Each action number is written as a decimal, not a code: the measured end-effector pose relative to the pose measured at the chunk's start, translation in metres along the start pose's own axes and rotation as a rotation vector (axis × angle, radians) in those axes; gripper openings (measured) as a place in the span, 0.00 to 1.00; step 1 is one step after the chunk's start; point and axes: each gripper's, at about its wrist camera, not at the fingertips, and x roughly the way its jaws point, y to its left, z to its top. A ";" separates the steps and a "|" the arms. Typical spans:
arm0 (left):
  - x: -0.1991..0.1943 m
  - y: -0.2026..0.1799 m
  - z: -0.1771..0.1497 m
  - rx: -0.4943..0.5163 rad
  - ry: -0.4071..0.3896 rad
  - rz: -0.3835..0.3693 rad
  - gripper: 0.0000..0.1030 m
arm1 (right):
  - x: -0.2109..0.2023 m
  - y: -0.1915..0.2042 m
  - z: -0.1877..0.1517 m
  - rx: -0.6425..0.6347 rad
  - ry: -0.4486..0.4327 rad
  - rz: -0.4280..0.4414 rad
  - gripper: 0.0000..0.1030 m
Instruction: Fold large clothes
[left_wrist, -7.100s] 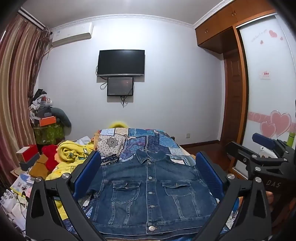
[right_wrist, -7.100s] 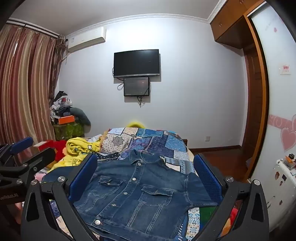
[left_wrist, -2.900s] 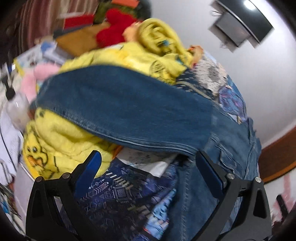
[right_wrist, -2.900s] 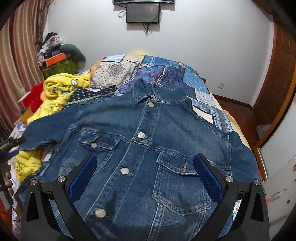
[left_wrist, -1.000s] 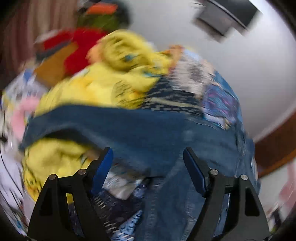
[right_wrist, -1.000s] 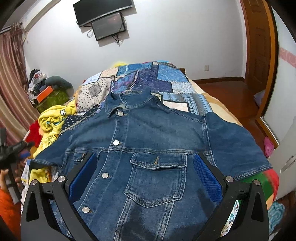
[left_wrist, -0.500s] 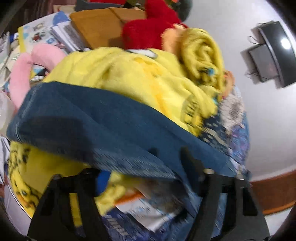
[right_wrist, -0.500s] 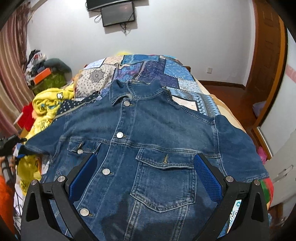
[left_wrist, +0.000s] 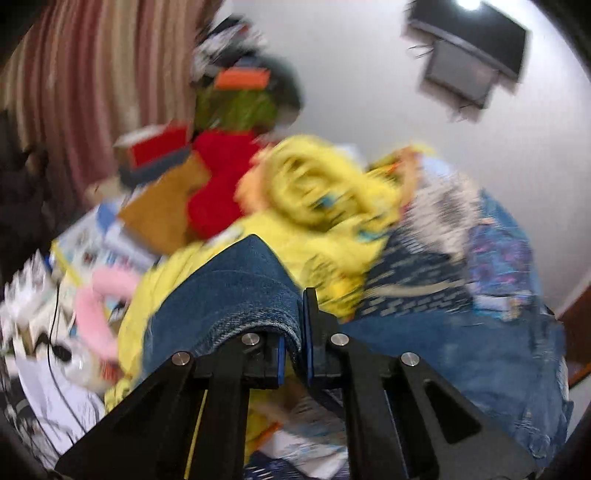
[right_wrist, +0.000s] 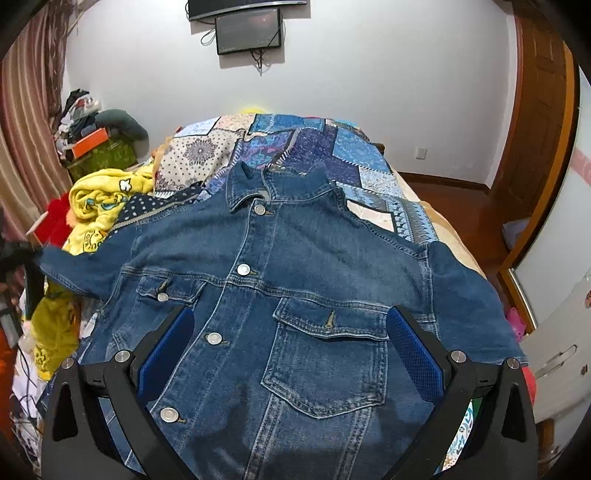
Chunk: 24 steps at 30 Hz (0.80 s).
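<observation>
A blue denim jacket (right_wrist: 295, 280) lies face up and buttoned on a patchwork bed, collar towards the far wall. My left gripper (left_wrist: 293, 343) is shut on the cuff end of the jacket's left sleeve (left_wrist: 236, 295), which drapes over its fingers. That view is blurred. In the right wrist view the left gripper (right_wrist: 22, 258) shows at the far left, holding the sleeve (right_wrist: 74, 266) stretched outward. My right gripper (right_wrist: 290, 354) is open and empty, hovering over the jacket's chest pocket (right_wrist: 325, 354). The right sleeve (right_wrist: 469, 306) lies spread towards the bed's right edge.
A yellow blanket (right_wrist: 99, 206) and red plush (left_wrist: 218, 192) are heaped at the bed's left side. Boxes, papers and a pink toy (left_wrist: 99, 306) clutter the left. A patchwork quilt (right_wrist: 295, 147) covers the bed. A wooden door (right_wrist: 535, 129) and white cabinet stand right.
My left gripper has closed on the sleeve's cuff end and lifted it. My right gripper stays open over the jacket, shifted only slightly.
</observation>
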 end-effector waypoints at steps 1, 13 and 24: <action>-0.010 -0.013 0.005 0.025 -0.020 -0.029 0.06 | -0.001 0.000 0.000 0.005 -0.003 0.001 1.00; -0.044 -0.221 -0.037 0.337 0.029 -0.381 0.04 | -0.017 -0.047 -0.008 0.135 -0.032 0.028 1.00; -0.001 -0.306 -0.184 0.631 0.394 -0.417 0.04 | -0.022 -0.083 -0.019 0.168 -0.024 -0.008 1.00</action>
